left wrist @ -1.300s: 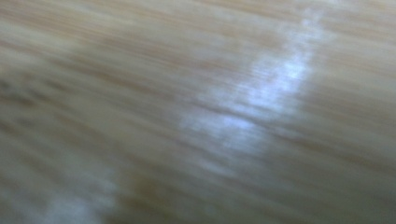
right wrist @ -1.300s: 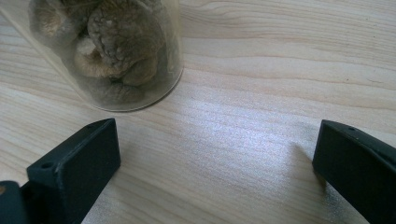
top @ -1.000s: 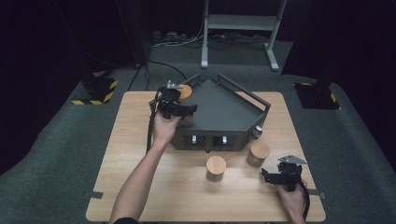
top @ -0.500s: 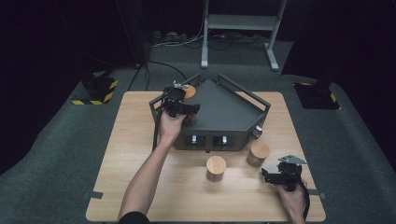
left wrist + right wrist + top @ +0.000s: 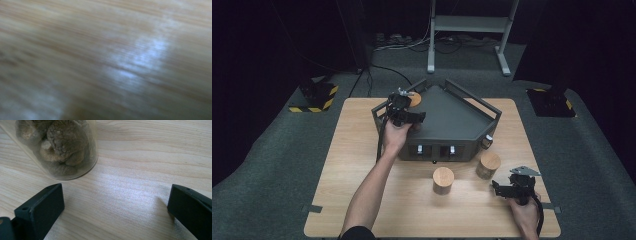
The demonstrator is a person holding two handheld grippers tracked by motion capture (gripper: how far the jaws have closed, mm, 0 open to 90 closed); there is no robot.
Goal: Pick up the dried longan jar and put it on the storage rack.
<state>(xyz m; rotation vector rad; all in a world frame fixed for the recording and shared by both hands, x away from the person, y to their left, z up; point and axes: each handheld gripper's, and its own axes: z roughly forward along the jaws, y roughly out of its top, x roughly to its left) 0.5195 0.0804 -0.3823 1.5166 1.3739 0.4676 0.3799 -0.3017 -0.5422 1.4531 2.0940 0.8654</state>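
A pale wooden counter (image 5: pixel 362 150) stands on grey carpet, with a dark angular rack (image 5: pixel 447 122) set toward its far side. The left tool (image 5: pixel 404 111) hangs over the rack's left far corner, held by a hand whose forearm reaches in from the bottom edge. Just beyond that tool a round wooden lid (image 5: pixel 414 99) lies at the rack's corner, partly covered by the tool. In front of the rack stand two wood-lidded jars well apart from the left tool: a near jar (image 5: pixel 443 180) and a right jar (image 5: pixel 488 165) close beside the rack's front right corner. The right tool (image 5: pixel 514 187) rests low at the counter's near right, near the right jar but not touching it.
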